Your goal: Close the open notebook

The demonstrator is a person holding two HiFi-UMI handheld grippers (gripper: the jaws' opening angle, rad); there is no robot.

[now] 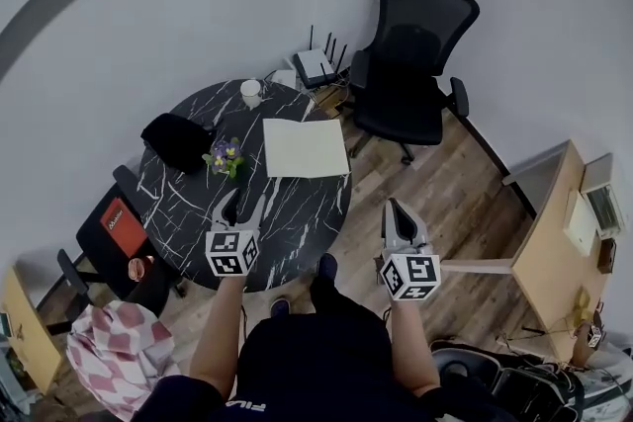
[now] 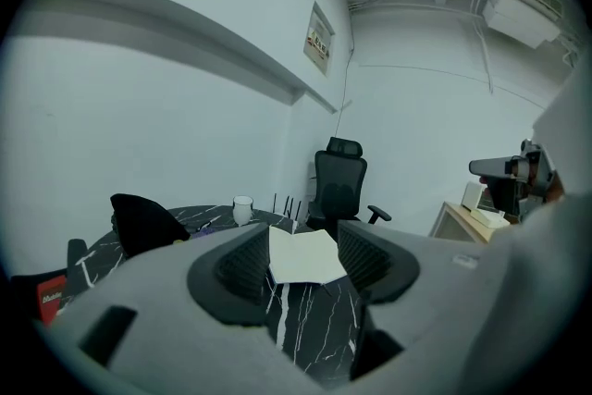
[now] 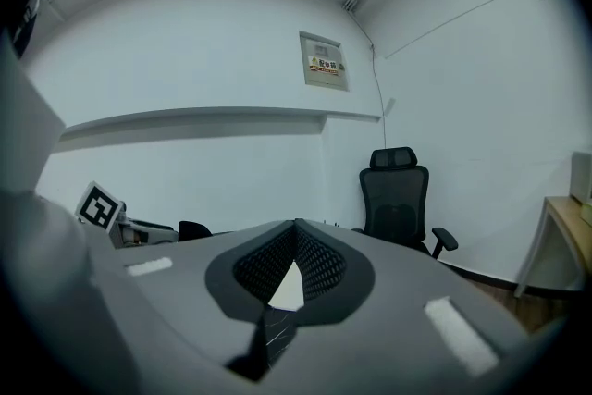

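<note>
The open notebook lies flat with its white pages up on the far right part of the round black marble table. My left gripper hovers over the table's near side, short of the notebook, jaws wide apart and empty. In the left gripper view the notebook shows between the two fingers of that gripper, still some way ahead. My right gripper is off the table's right edge above the wooden floor, its fingertips together. In the right gripper view its jaws meet at the tip, and a sliver of the notebook shows below them.
A white cup, a small pot of flowers and a black bag stand on the table's left and back. A black office chair and a router are behind; a wooden desk stands right.
</note>
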